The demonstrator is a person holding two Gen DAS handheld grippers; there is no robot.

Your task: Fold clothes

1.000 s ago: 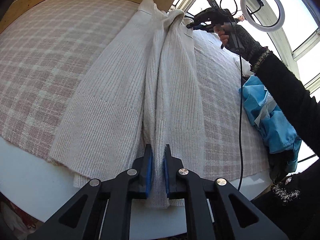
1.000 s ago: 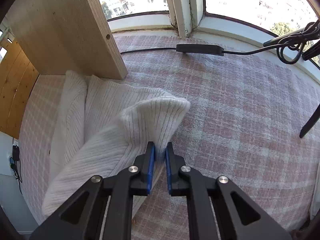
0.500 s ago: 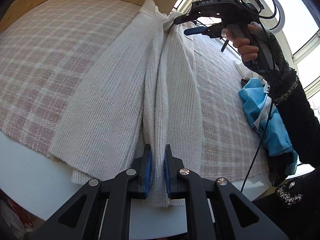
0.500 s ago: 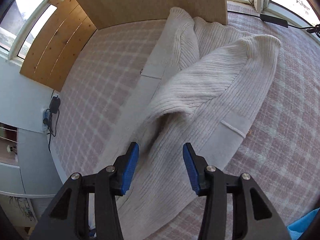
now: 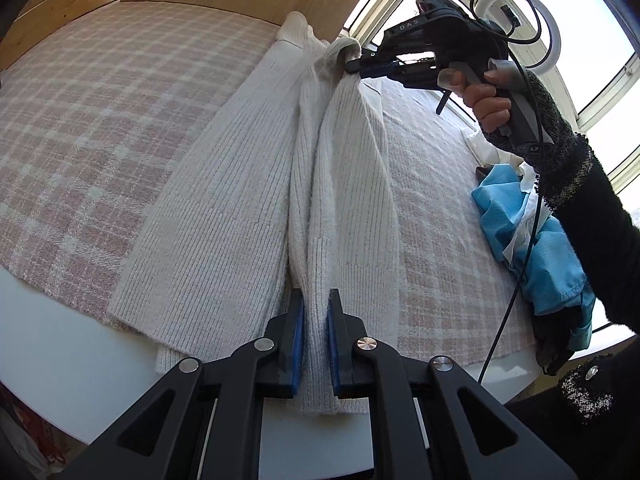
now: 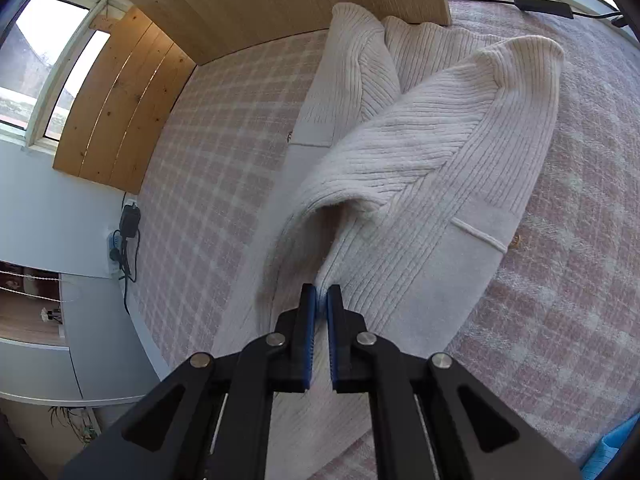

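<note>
A cream ribbed knit cardigan (image 5: 224,220) lies lengthwise on a pink plaid blanket (image 5: 92,112), its right half bunched into a raised ridge. At the near hem, by the table edge, my left gripper (image 5: 316,320) is shut on that ridge. The right gripper (image 5: 354,65), held by a hand in a dark sleeve, pinches the far end of the ridge near the collar. In the right wrist view the cardigan (image 6: 420,160) fills the middle, and the right gripper (image 6: 322,308) is shut on a lifted fold of it.
A crumpled blue cloth (image 5: 532,248) lies at the blanket's right edge under the sleeve. A wooden board (image 6: 280,0) stands behind the collar end. A ring light (image 5: 516,28) and its cable hang by the window. The white table edge (image 5: 60,340) runs close to my left gripper.
The right gripper let go of the sleeve end, opened, swung over the cardigan and shut again on a fold near the collar. The left gripper kept its hold on the hem.
</note>
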